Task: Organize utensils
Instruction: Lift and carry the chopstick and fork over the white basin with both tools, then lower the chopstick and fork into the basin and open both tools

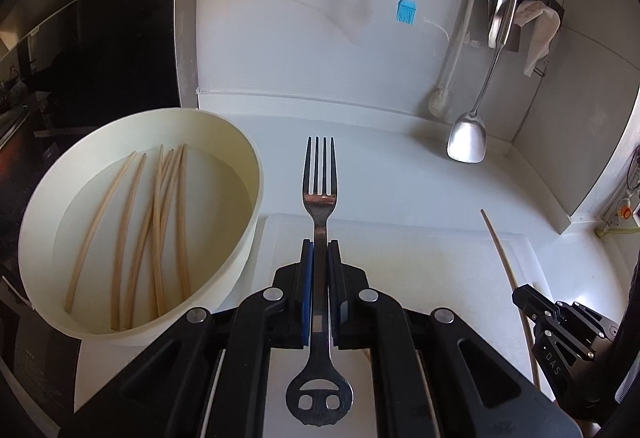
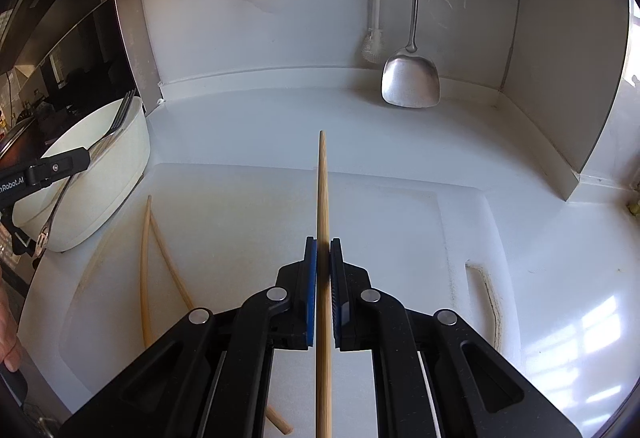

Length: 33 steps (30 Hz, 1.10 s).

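Note:
My left gripper (image 1: pixel 320 244) is shut on a steel fork (image 1: pixel 319 173), tines pointing forward, held above the white cutting board (image 1: pixel 420 258) just right of a white round bowl (image 1: pixel 240 254). Several wooden chopsticks (image 1: pixel 160 222) lie in the bowl. My right gripper (image 2: pixel 323 242) is shut on one wooden chopstick (image 2: pixel 322 189) that points forward over the board. Two more chopsticks (image 2: pixel 145 258) lie on the board at the left of the right wrist view. The bowl (image 2: pixel 108 173) and the left gripper (image 2: pixel 60 163) with the fork show there at far left. The right gripper (image 1: pixel 520 298) shows at the right edge of the left wrist view.
A wall rail holds a blue silicone brush (image 1: pixel 407 7), a steel spatula (image 1: pixel 468 137), a white brush (image 1: pixel 440 101) and cloths. The spatula (image 2: pixel 411 81) hangs down to the counter at the back. A dark cooktop (image 1: pixel 80 57) lies left of the bowl.

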Motion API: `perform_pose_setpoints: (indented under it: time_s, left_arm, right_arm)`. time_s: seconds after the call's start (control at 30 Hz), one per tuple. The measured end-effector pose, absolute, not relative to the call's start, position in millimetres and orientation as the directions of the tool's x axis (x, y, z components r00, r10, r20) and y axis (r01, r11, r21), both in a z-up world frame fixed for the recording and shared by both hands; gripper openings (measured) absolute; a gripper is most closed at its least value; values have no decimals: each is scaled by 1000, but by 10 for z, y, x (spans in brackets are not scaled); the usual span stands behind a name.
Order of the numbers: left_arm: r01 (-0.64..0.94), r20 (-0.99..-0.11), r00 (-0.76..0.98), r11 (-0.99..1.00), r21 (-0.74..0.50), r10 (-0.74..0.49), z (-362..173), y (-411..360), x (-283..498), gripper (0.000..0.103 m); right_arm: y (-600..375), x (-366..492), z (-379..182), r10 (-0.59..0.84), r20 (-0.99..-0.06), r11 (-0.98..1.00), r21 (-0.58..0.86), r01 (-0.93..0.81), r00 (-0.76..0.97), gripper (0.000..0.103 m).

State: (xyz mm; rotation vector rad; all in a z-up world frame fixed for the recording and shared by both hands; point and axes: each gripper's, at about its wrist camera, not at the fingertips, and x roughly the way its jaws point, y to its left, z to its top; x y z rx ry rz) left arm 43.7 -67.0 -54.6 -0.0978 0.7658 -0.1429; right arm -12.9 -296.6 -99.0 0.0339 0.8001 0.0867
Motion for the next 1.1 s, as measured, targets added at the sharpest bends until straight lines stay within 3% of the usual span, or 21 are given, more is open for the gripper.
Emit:
perform_pose_setpoints:
  time_s: [0.67, 1.1]
  left_arm:
    - [-57, -744, 667, 993, -102, -38, -225, -81, -109, 7]
    - [-38, -716, 694, 988, -147, -80, 134, 801, 180, 8]
  right_arm:
    - [-2759, -421, -579, 193, -731, 979, 101, -176, 654, 6]
    - [-1641, 28, 83, 296, -672, 953, 157, -259, 679, 6]
